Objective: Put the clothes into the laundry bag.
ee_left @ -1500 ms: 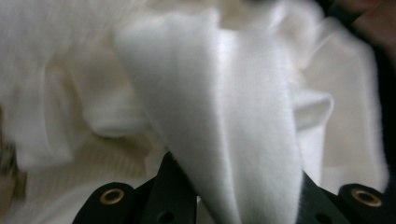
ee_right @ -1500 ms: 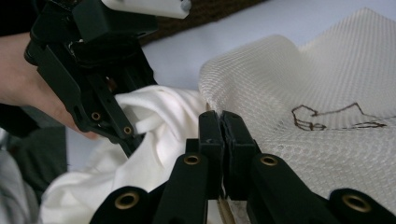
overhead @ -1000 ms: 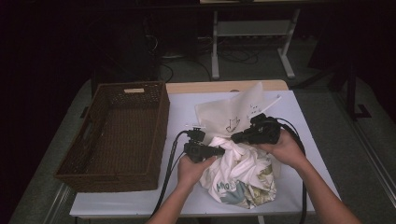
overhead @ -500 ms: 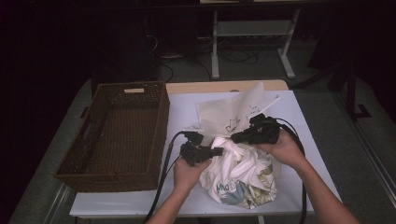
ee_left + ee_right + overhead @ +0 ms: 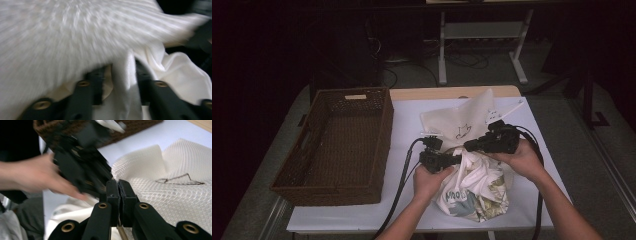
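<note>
Bunched white printed cloth [image 5: 474, 187]; right fingers [image 5: 113, 192] clamp mesh bag [image 5: 457, 122], left fingers [image 5: 96, 82] apart.

White mesh bag [image 5: 462, 122], brown basket [image 5: 342, 140]

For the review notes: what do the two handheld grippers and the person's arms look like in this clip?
Both are black. The left gripper and right gripper each have a chunky body and a black cable trailing back toward the person. In the gripper views the jaws are flat black bars with brass-coloured rivets and blocky pads. The forearms are bare, with no sleeves or gloves showing.
</note>
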`<action>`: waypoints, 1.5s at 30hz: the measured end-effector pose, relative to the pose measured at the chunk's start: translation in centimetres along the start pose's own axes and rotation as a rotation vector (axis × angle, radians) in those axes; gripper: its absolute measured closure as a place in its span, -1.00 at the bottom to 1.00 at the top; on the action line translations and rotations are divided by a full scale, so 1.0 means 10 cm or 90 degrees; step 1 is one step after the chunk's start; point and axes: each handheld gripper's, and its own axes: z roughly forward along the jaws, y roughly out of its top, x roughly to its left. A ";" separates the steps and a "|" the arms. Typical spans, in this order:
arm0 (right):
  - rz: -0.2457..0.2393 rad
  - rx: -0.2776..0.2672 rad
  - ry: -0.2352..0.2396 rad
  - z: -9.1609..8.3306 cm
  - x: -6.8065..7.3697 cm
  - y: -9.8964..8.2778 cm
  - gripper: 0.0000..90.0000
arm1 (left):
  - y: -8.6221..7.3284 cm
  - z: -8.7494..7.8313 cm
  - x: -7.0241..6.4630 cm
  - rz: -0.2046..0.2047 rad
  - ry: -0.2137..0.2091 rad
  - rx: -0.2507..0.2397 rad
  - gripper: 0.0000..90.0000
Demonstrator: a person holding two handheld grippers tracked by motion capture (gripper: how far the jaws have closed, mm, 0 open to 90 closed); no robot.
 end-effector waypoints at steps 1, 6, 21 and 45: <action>0.002 0.002 -0.005 0.00 -0.01 -0.01 0.94 | 0.00 -0.04 -0.01 0.012 0.005 0.012 0.15; -0.010 0.021 -0.023 0.03 -0.02 -0.02 0.94 | -0.07 -0.30 -0.08 0.022 -0.001 0.064 -0.26; -0.033 0.063 -0.034 0.13 0.02 -0.03 0.94 | -0.13 0.36 -0.10 0.046 0.055 0.091 0.56; -0.074 0.024 0.050 0.25 0.30 0.24 0.94 | -0.07 -0.12 0.06 0.034 0.048 0.017 0.83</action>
